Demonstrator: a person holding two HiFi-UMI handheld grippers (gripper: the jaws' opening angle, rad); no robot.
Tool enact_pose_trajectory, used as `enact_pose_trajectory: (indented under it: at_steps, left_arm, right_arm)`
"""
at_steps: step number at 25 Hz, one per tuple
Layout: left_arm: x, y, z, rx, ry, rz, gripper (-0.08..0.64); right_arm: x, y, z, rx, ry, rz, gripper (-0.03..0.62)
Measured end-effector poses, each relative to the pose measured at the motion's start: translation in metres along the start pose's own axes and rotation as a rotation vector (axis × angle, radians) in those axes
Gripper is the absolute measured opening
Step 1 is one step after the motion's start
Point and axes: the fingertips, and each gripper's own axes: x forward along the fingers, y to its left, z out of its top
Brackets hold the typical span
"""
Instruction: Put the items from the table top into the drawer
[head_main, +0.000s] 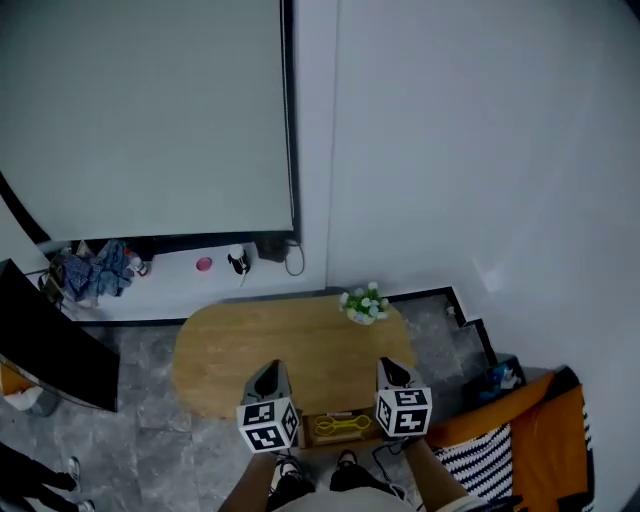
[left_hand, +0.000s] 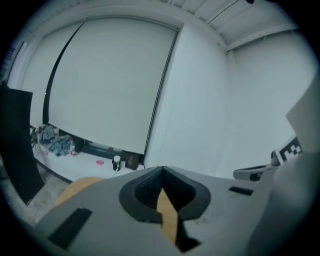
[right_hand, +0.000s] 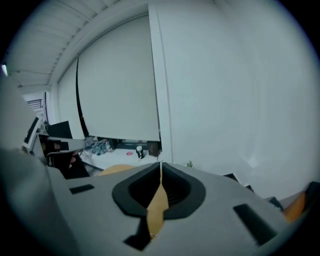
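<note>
An oval wooden table (head_main: 270, 350) lies below me, bearing only a small pot plant with white flowers (head_main: 364, 303) at its far right edge. Under the near edge an open drawer (head_main: 312, 428) holds a yellow object (head_main: 340, 424). My left gripper (head_main: 268, 368) and right gripper (head_main: 390, 364) hover side by side over the table's near edge, high above it. Both are shut with nothing between the jaws. In the left gripper view the left gripper's tips (left_hand: 162, 168) meet against the white wall. The right gripper's tips (right_hand: 160, 163) meet the same way in the right gripper view.
A black panel (head_main: 50, 345) leans at the left. A white ledge along the far wall carries crumpled blue cloth (head_main: 95, 270), a pink disc (head_main: 204, 264) and a small black and white object (head_main: 238, 260). Orange and striped fabric (head_main: 510, 440) lies at the right.
</note>
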Motion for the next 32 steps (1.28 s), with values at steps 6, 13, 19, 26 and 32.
enact_pose_trajectory:
  at_steps: [6, 13, 19, 26, 32]
  left_arm:
    - [-0.025, -0.024, 0.096, 0.153, -0.197, -0.082, 0.003]
    - [-0.014, -0.030, 0.122, 0.233, -0.229, -0.120, 0.003]
    - [0.006, -0.040, 0.110, 0.219, -0.185, -0.156, 0.003]
    - [0.011, -0.054, 0.100, 0.203, -0.164, -0.186, 0.003]
    - [0.003, -0.059, 0.092, 0.193, -0.155, -0.197, 0.003]
  right_arm:
    - [-0.057, -0.032, 0.084, 0.090, -0.225, -0.121, -0.006]
    - [-0.088, -0.067, 0.090, 0.120, -0.240, -0.257, -0.006]
    - [-0.099, -0.086, 0.073, 0.142, -0.215, -0.332, -0.006]
    - [-0.107, -0.093, 0.066, 0.134, -0.183, -0.381, -0.009]
    - [-0.114, -0.089, 0.064, 0.130, -0.189, -0.372, -0.008]
